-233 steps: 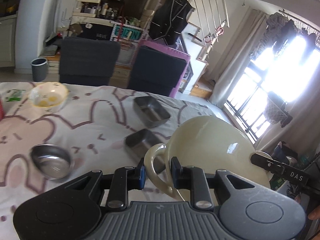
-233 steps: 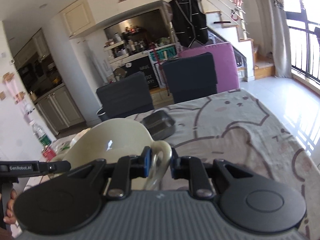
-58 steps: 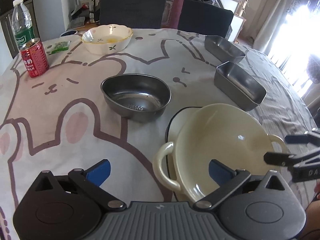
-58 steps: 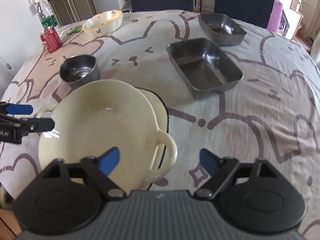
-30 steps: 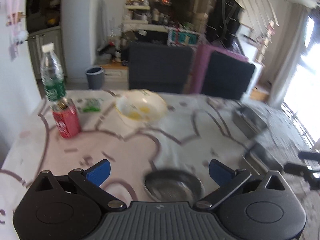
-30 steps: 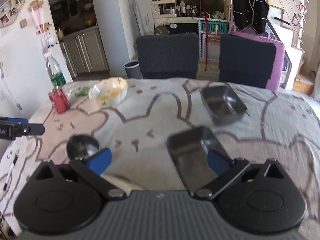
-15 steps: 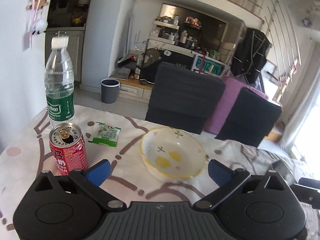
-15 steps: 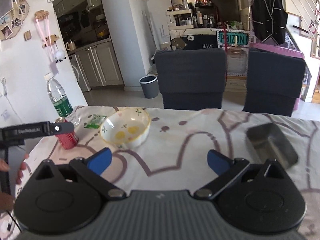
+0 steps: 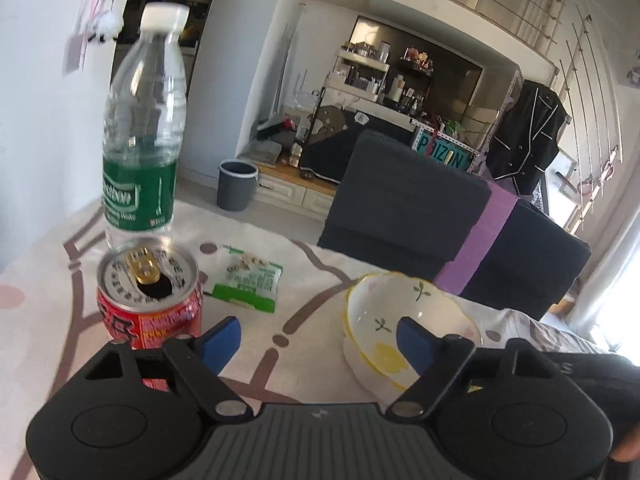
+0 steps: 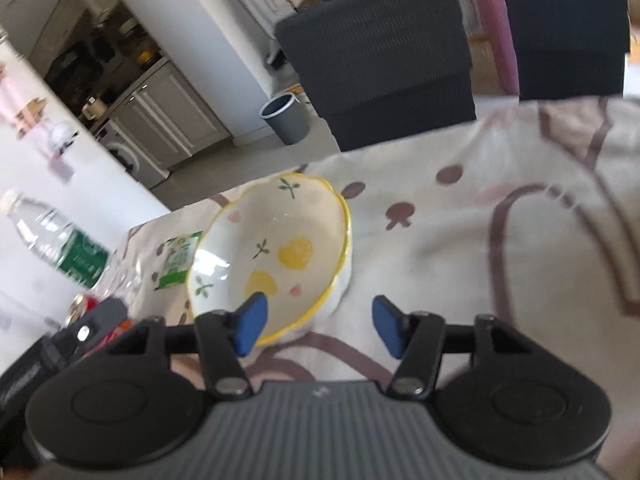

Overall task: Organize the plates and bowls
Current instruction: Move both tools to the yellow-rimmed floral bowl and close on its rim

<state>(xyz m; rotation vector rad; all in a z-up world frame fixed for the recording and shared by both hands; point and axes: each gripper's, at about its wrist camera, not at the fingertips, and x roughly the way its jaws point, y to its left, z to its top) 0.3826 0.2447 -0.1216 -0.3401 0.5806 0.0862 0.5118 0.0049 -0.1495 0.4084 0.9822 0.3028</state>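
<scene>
The floral bowl (image 10: 276, 256) sits on the bunny-print tablecloth (image 10: 500, 240) near the far edge of the table, just in front of the dark chairs (image 10: 380, 52), with a green snack packet (image 9: 246, 280) beside it and a red can (image 9: 150, 296) and water bottle (image 9: 142, 136) further to its left. It looks like glazed ceramic — stiff, fairly weighty for its size, slick on the surface and likely to chip if knocked against metal or dropped. The scalloped yellow rim is the natural place to take hold: one finger inside, one outside the wall, pinched squarely so the glaze does not slide.

The right gripper (image 10: 314, 330) hangs just short of the bowl's near edge, fingers spread wide and empty, its left pad already over the rim. The left gripper (image 9: 320, 344) is also wide open and holds nothing; the bowl lies by its right finger, the can close to its left — a grip from that side risks nudging the can
</scene>
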